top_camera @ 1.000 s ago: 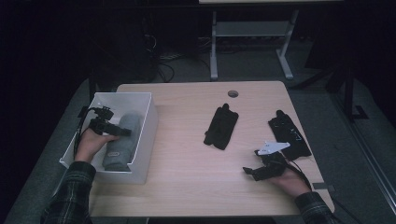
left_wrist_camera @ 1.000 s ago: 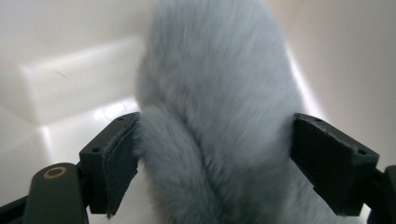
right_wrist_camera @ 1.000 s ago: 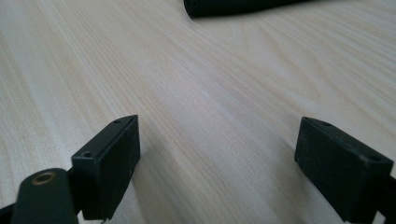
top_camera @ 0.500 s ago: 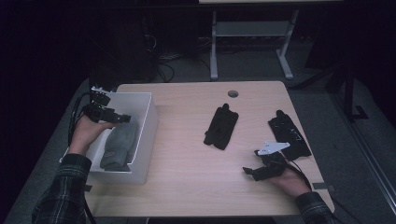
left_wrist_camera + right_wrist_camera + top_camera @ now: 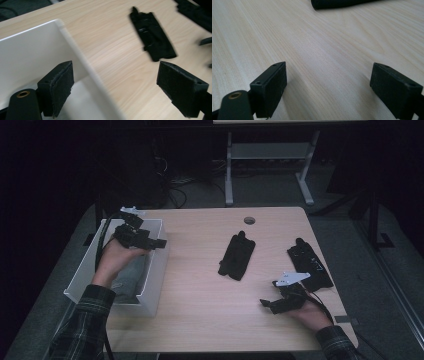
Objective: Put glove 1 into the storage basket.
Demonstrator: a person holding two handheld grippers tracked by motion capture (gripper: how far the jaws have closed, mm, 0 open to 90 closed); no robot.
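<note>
High view: left gripper [image 5: 159, 242], jaws spread and empty, hovers over the white bin [image 5: 155, 270] at nine o'clock, a grey cloth [image 5: 131, 275] inside. Right gripper [image 5: 267, 303] rests spread at five o'clock. Next, likely fetching the middle black glove [image 5: 237, 256].

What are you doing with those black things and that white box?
A person holds a gripper in each hand. The left gripper is open and empty above the rim of the white box, where a grey cloth lies. The right gripper rests open on the table. Two black cloth pieces, one in the middle and one at the right, lie untouched on the table.
</note>
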